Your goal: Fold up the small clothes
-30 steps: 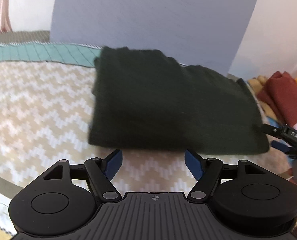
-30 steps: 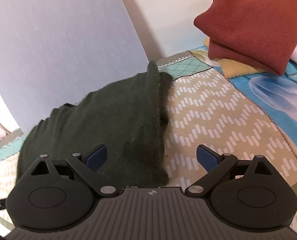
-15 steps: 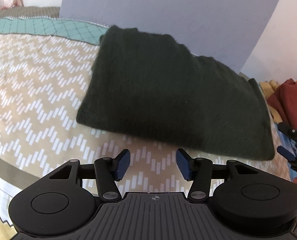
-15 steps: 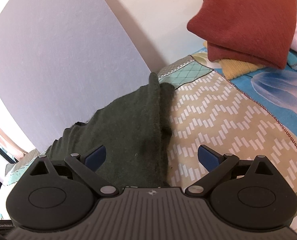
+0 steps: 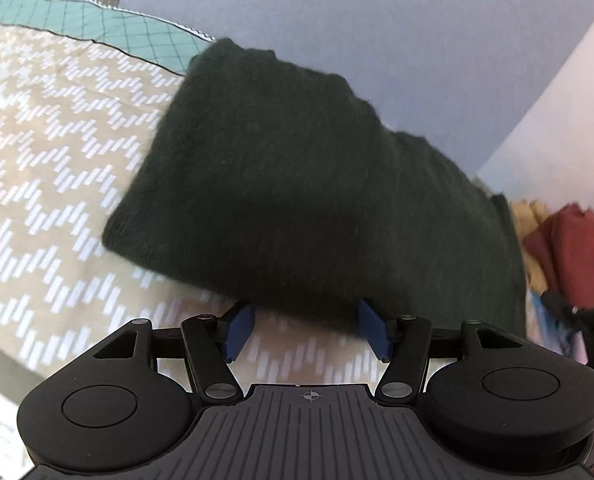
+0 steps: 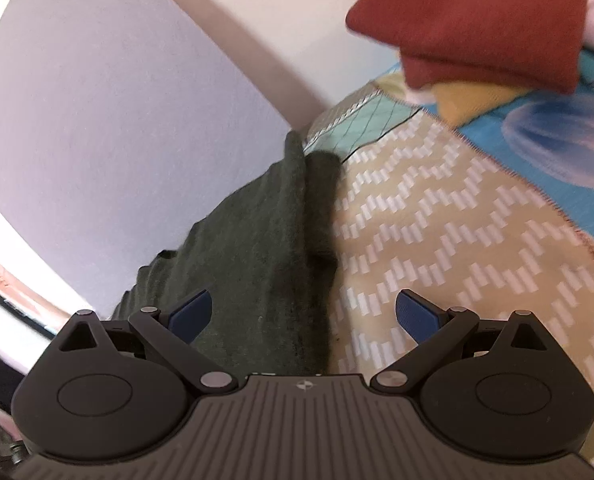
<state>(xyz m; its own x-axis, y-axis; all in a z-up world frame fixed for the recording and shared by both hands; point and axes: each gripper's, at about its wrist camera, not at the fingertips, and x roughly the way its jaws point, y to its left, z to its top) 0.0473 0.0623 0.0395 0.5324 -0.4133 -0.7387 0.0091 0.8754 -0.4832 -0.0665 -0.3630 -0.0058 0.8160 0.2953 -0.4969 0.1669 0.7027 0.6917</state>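
behind everything a pale lilac-grey wall (image 5: pixel 377 32) with a fine grainy texture is seen, and beside it a cream one. below it a quilted bedcover (image 5: pixel 49 152) is spread, made of beige cloth printed with white zigzag rows of short bars; a teal band with a diamond grid is stitched along its far edge. some faint letters are printed at the lower left corner of the left wrist view, but they cannot be read.

a dark green knitted garment (image 5: pixel 305 184) is laid folded on the bedcover, close to the wall. its shape is roughly rectangular, its surface is fuzzy and soft, and two stacked layers are shown at its edge in the right wrist view (image 6: pixel 273 248).

the left gripper (image 5: pixel 305 330) is held just before the near edge of the garment, with its blue ribbed pads (image 5: pixel 239 330) spread apart and nothing between them. the right gripper (image 6: pixel 303 316) is held over the garment's end, its jaws opened wide, one pad above the knit and the other above the bedcover.

further to the right a rust-red folded cloth (image 6: pixel 477 24) is stacked on a yellow cloth (image 6: pixel 465 100), on a blue sheet (image 6: pixel 557 140) with a pale flower print.
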